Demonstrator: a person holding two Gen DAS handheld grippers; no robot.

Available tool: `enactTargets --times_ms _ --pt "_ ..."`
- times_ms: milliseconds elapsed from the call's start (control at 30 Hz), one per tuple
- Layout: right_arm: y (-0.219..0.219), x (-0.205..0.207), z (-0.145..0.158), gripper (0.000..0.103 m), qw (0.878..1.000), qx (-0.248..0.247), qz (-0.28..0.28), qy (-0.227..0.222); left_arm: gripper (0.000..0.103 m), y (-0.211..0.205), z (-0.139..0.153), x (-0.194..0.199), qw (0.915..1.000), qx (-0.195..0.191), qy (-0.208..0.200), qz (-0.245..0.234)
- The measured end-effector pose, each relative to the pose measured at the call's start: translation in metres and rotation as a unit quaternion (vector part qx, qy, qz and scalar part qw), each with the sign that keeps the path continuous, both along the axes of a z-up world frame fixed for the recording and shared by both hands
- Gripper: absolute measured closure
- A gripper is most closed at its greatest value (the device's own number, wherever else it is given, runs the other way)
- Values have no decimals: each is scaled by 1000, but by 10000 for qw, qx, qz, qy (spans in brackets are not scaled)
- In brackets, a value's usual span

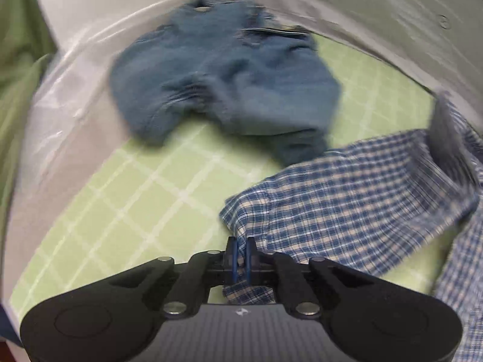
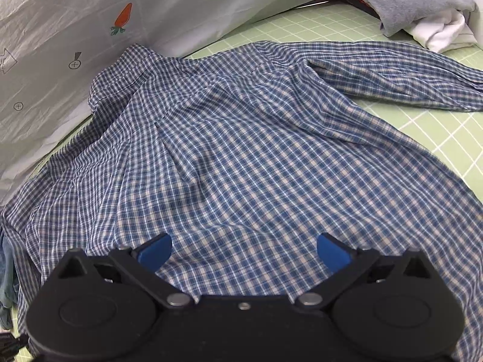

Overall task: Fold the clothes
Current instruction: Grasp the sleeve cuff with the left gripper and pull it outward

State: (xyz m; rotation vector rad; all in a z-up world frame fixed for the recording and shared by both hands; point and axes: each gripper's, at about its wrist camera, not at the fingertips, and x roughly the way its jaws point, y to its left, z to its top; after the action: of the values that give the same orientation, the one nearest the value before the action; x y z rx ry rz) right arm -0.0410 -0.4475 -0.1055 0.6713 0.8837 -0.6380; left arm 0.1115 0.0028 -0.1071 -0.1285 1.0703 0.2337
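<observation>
A blue-and-white checked shirt lies spread and rumpled over a green gridded mat, one sleeve stretched toward the far right. In the left wrist view the same checked shirt fills the right side. My left gripper is shut on the shirt's near edge, with the cloth pinched between its blue pads. My right gripper hangs open just above the shirt's lower part, its blue pads wide apart and nothing between them.
Blue denim shorts lie crumpled on the green mat beyond the left gripper. A pale printed sheet rises along the back. A grey cloth and a white one are heaped at the far right corner.
</observation>
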Motion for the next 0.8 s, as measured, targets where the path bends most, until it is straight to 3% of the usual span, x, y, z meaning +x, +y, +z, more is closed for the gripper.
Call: enactTargets --times_ms 133,200,300,367,433,567,667,800 --pt "9 -5 -3 0 9999 101 89 -29 99 44 -1 -20 9980 326 185 504" --pt "16 -8 -3 0 9998 128 152 -33 99 64 0 -31 9968 237 242 728" --pt "31 -14 -2 0 9996 125 241 -31 95 79 13 -50 9974 -23 -41 714" --pt "41 -19 -1 0 9994 60 328 -7 74 70 23 -57 9992 -37 -239 314" --pt "52 -24 -2 0 9991 -16 417 32 62 52 28 -60 9992 4 -341 -219" --pt "66 -37 -5 0 9994 118 311 -28 37 3 24 -62 9870 247 -294 -1559" --pt "72 -46 -7 0 9994 166 296 -37 33 -35 18 -62 9671 568 -214 -2472" --pt "69 -52 -11 0 9999 109 74 18 33 -59 11 -53 9543 841 -135 -2863"
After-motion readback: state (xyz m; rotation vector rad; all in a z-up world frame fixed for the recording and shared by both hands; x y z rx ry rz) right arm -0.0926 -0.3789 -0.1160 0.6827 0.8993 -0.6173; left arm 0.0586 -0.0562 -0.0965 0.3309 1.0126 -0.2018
